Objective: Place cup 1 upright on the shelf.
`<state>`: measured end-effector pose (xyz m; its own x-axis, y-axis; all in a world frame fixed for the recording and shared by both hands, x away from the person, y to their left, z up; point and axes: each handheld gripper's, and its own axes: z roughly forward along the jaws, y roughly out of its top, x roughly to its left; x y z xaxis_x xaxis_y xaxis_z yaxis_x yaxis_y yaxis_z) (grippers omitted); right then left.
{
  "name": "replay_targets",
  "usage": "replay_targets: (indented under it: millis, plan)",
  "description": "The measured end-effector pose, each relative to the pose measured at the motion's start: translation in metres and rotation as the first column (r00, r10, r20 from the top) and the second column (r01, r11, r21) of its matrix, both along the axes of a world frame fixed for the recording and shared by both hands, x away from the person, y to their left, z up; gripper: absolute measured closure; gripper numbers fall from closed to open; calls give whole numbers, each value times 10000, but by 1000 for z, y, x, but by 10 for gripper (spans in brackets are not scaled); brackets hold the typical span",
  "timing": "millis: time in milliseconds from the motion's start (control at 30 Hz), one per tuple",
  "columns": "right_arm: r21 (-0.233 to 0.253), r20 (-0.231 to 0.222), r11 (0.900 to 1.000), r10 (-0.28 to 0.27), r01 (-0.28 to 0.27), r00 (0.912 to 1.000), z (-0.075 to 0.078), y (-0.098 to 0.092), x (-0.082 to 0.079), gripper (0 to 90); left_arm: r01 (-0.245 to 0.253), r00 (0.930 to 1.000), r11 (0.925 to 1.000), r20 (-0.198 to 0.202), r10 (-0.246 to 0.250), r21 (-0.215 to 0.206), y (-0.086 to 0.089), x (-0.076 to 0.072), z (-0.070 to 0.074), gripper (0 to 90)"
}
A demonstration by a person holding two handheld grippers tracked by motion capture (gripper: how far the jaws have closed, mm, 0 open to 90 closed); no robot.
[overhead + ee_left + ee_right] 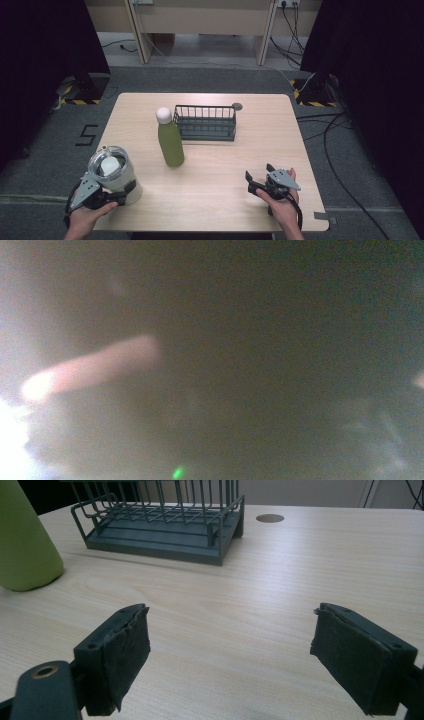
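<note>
Right now the tumbler (114, 172) is sitting at the near left corner of the counter (225, 165), a pale, cream-sided cup with a shiny steel rim and a clear lid over something white inside. The left tongs (117, 196) are pressing in at its base; they are probably clenched on it, but the jaws are hiding under the cup in the high view and the left gripper view is giving nothing but a blur, so I cannot tell for sure.

Judging from this, the step in hand is taking hold of the tumbler. Doing it well is calling for a grip higher on the wall, since a squeeze low on a tall, smooth body is inviting a tip, and for a straight, upright lift so the lid is not shifting.

Outward from there, the green bottle (170, 142) with its white cap is standing upright mid-counter, just beside the dark wire basket (206, 123), which is lying well apart from the tumbler. The right tongs (227, 655) are resting near the right front edge, released, jaws spread wide over bare wood and pointing toward the basket.
</note>
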<state>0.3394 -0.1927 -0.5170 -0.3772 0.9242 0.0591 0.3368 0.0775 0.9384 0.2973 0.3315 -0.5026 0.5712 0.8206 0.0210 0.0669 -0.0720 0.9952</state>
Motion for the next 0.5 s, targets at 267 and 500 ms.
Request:
replay_targets:
  millis: [267,500]
  plan:
    - [-64,-25,10000,-14,14,10000,-1,1,0,152,-29,10000,9999,-2,29,-143,0,-1,-1,92]
    - [-52,-41,10000,-17,17,10000,-1,1,0,152,-39,10000,9999,-76,38,-128,0,-1,0,92]
